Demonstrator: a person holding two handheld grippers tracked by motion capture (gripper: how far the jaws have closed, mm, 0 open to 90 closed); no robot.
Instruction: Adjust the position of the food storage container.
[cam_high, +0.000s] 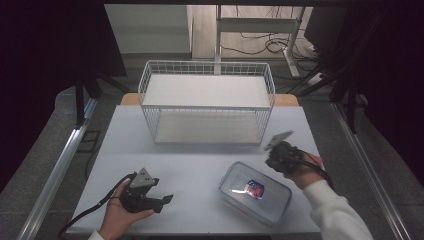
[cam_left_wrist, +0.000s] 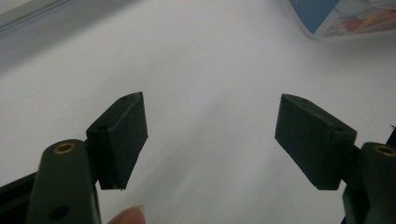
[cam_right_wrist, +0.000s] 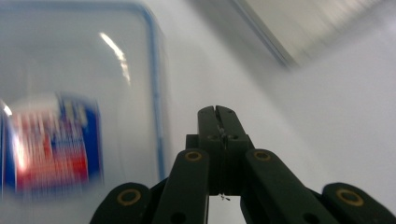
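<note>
The clear lidded box (cam_high: 255, 192) lies on the table (cam_high: 200, 165), near the wire basket (cam_high: 206, 102). Just right of the box, the right gripper (cam_right_wrist: 217, 112) hovers clenched and empty. Well left of the box, the left gripper (cam_left_wrist: 210, 135) rests released, grasping nothing.

A: Note the setting: you are at a test rig in a lab, not a home. Dark curtains (cam_high: 45, 55) hang on both sides, closing the bench (cam_high: 150, 165) in.

B: Agreed. Metal rails (cam_high: 55, 170) run along the floor beside you, and loose cables (cam_high: 260, 45) lie around the legs of a white desk frame (cam_high: 260, 25) behind.

A: The bench top is plain white, bearing only a white wire basket (cam_high: 207, 102) and a clear lidded box (cam_high: 255, 199). Grey carpet (cam_high: 30, 200) underfoot.

B: Staged, then: a recording station.
</note>
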